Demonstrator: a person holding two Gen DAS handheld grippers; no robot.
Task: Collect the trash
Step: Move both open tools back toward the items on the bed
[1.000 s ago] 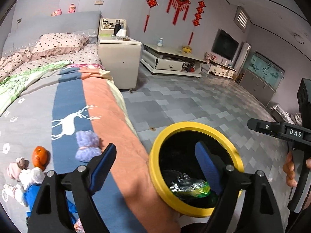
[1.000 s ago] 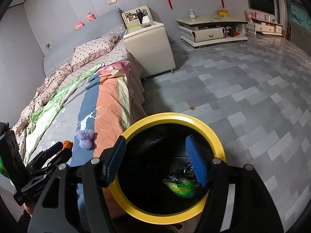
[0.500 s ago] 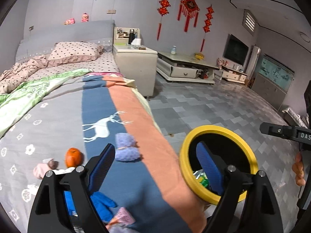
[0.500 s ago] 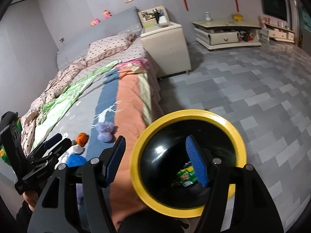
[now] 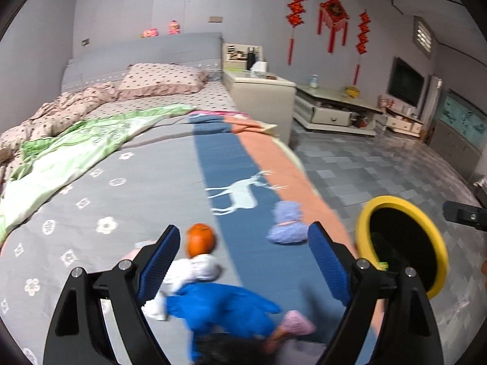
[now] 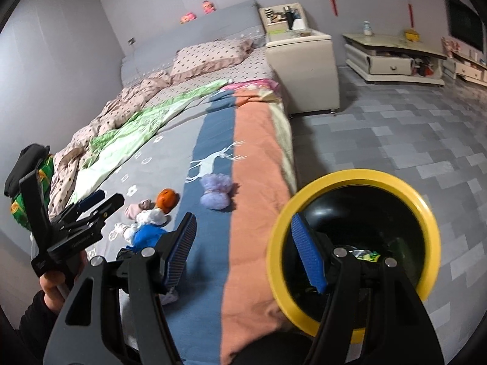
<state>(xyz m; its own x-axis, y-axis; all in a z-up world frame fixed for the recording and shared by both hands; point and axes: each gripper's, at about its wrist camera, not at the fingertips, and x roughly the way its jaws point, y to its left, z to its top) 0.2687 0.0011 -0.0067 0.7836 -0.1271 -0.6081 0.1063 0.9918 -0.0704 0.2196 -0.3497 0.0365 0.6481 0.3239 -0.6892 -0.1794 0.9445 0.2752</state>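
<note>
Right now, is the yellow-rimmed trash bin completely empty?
No, a green wrapper lies at the bottom of the yellow-rimmed trash bin in the right wrist view.

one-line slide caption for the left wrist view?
Open left gripper over a doll on the bed, yellow-rimmed bin at right.

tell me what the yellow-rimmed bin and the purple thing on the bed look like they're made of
Bin: probably plastic, glossy. The yellow rim is smooth and the black inside wall shows light glints.

Purple thing: looks like soft yarn or plush, matte, with a fuzzy outline and a pinched middle; motion blur keeps me from telling which.
</note>
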